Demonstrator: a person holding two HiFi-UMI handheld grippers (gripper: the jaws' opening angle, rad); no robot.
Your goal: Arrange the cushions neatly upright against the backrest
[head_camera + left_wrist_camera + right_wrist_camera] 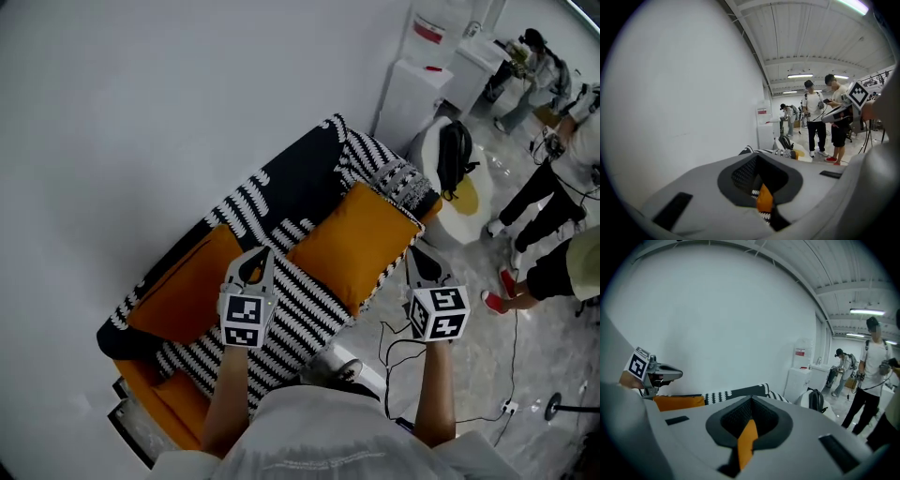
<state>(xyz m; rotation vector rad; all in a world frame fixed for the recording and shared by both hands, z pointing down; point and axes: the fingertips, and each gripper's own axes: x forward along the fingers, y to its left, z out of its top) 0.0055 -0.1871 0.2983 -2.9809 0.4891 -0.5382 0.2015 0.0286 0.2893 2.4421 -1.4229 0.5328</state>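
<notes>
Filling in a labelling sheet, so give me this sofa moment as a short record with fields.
Setting: sofa with a black-and-white patterned cover, against a white wall
Held item: orange cushion, in front of the backrest
Left gripper: shut on the cushion's left corner
Right gripper: shut on its right corner
Other cushion: second orange cushion, further left on the sofa
Bystanders: people standing at right

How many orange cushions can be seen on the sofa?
2. The right cushion is on the right half of the sofa; the left cushion is on its left half. Others may be hidden.
</notes>
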